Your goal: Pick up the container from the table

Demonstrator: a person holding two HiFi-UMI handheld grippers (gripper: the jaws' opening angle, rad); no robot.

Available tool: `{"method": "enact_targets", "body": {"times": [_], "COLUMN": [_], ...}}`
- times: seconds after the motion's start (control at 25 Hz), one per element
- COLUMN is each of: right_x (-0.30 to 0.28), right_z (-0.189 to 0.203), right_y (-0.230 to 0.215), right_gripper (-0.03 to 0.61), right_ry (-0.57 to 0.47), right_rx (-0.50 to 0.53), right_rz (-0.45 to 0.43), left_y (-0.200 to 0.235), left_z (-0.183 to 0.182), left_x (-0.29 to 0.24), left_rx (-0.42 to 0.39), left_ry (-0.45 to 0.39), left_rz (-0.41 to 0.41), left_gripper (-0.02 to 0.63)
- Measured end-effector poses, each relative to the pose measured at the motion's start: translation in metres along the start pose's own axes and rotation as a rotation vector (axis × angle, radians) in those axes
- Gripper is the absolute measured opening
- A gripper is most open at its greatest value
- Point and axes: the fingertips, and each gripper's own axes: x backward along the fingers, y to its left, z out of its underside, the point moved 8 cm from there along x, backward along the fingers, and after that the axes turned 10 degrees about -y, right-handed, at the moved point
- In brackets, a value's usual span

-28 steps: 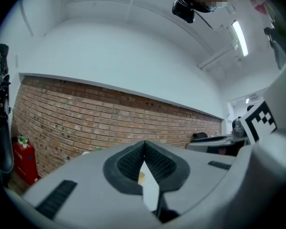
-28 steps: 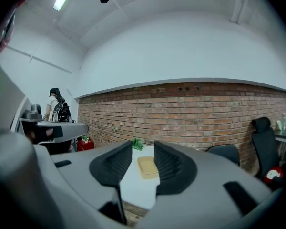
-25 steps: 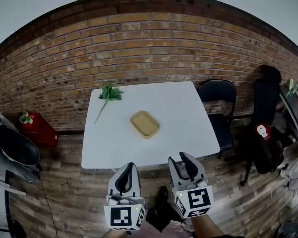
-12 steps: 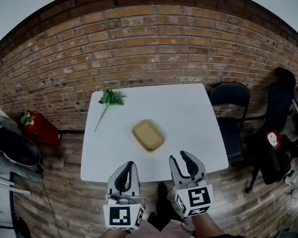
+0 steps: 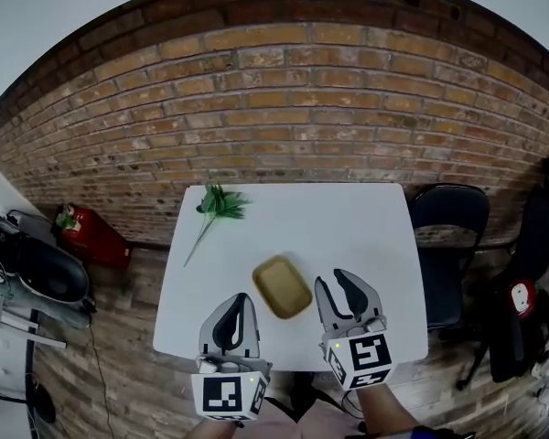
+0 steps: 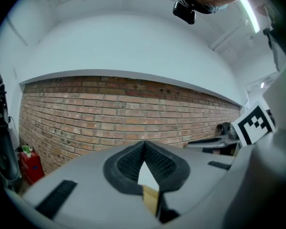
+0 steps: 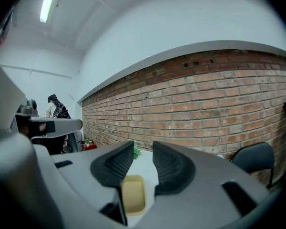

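Both claws have come forward since a second ago: then they hung short of the desk over the floor, and now their tips lie over its near edge, with the container far closer to them. Behind everything runs the brick wall (image 5: 274, 108). Against it stands the white desk (image 5: 357, 222), and a black chair (image 5: 448, 222) sits at the desk's 3 o'clock side. The left claw (image 5: 240, 300) is clenched, its black tips meeting with nothing caught between them; it sits at the container's 7 o'clock. The right claw (image 5: 334, 282) sits just beside the container, at its 3 o'clock, released and narrowing, its pads apart and pressing on nothing. The tan, shallow container (image 5: 282, 287) rests on the desk a little toward 6 o'clock from the middle, and in the right gripper view it shows low in the gap between the pads, untouched. A green sprig (image 5: 221, 203) lies at the desk's 11 o'clock corner.
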Motion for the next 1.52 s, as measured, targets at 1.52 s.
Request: {"method": "enact_targets", "body": {"times": [1.52], "right_x": [-0.063], "right_z": [0.147], "right_y": [0.003], "right_gripper": [0.120], "right_ry": [0.430], "right_rx": [-0.042], "right_rz": [-0.058], "left_y": [0.058], "left_z": [0.101], "left_x": [-0.042], "left_rx": [0.117], "left_ry": [0.228], "left_rz": [-0.044], "left_gripper": [0.008]}}
